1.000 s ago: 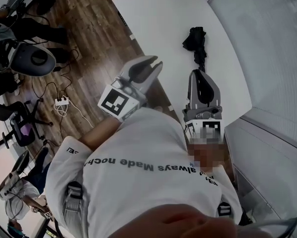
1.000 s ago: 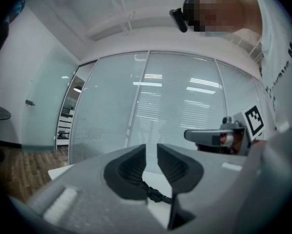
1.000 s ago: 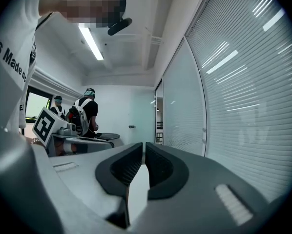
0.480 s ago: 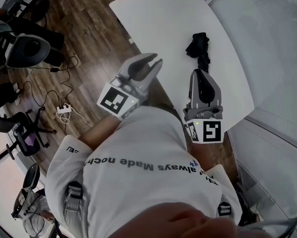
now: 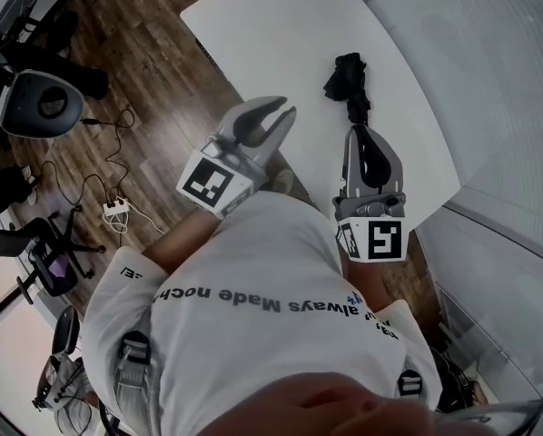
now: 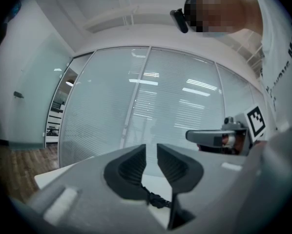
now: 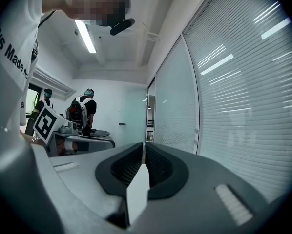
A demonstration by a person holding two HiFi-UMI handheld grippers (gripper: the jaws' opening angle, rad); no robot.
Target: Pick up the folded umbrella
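Observation:
The folded black umbrella lies on the white table, toward its right edge. In the left gripper view only a black strap of the umbrella shows low between the jaws. My left gripper hovers at the table's near edge, left of the umbrella, its jaws open by a narrow gap with nothing in them. My right gripper is held level just short of the umbrella's near end. Its jaws are shut and hold nothing.
A glass wall with blinds runs along the table's right side. To the left is wood floor with a power strip and cables and office chairs. People stand at a desk far behind.
Both grippers have moved forward toward the table. The umbrella now lies closer to the right gripper's tip. Neither jaw gap has changed.

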